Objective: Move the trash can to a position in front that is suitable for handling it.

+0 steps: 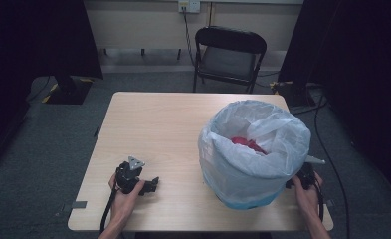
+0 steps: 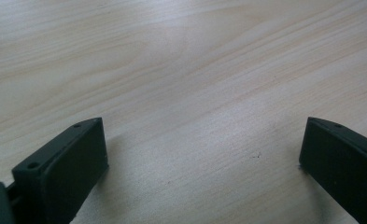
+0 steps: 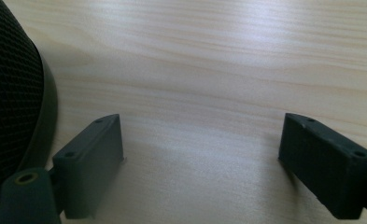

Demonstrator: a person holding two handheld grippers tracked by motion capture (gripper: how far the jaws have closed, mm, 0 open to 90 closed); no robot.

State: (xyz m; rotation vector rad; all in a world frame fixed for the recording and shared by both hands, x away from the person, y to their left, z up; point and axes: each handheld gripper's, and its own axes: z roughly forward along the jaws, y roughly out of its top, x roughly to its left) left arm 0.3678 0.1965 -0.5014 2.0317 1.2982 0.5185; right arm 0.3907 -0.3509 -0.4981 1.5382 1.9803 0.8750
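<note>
A waste bin point(image 1: 252, 159) lined with a white plastic bag stands on the right half of the wooden table point(image 1: 163, 124), with something red point(image 1: 247, 144) inside it. My left gripper point(image 1: 150, 185) rests low on the table near the front left, held by a hand. Its jaws stand wide apart over bare wood point(image 2: 202, 154), so it is open. My right gripper point(image 1: 302, 177) sits at the bin's right side near the table's front right corner. It is open too point(image 3: 202, 149), with nothing between its fingers. The bin's black mesh wall point(image 3: 8, 93) lies just left of its left jaw.
A black folding chair point(image 1: 230, 55) stands beyond the table's far edge. Dark screens flank the room on both sides, and cables run along the floor at the right. Bare tabletop stretches between the left gripper and the bin.
</note>
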